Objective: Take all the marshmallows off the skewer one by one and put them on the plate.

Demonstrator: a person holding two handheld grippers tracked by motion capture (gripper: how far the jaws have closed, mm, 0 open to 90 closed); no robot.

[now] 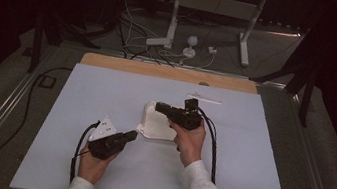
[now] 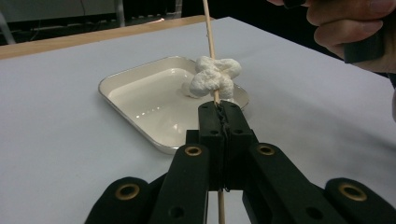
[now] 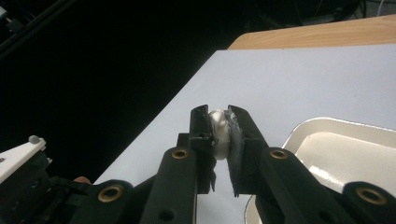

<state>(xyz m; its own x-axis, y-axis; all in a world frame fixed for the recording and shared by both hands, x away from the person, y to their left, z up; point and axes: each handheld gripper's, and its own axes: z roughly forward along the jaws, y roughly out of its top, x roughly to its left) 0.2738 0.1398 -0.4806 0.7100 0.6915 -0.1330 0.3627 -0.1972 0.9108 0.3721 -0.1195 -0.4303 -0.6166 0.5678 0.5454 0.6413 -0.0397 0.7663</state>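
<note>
My left gripper (image 2: pixel 218 108) is shut on a thin wooden skewer (image 2: pixel 209 32) that rises upward out of its jaws. A clump of soft white pieces (image 2: pixel 215 77) is threaded on the skewer just above the jaws, over the white tray (image 2: pixel 126 74). In the high view the left gripper (image 1: pixel 136 131) sits at the tray's (image 1: pixel 151 128) near left corner. My right gripper (image 3: pixel 218 114) is shut on one soft white piece (image 3: pixel 218 128), squeezed between its pads. It hovers over the tray's far left corner, the right gripper (image 1: pixel 158 106) pointing left.
A pale sheet (image 1: pixel 105 95) covers the table, with a wooden edge (image 1: pixel 170 72) along the far side. A small white strip (image 1: pixel 203 99) lies beyond the tray. The right hand (image 2: pixel 355 28) is close above and to the right of the skewer. Cables lie on the floor behind the table.
</note>
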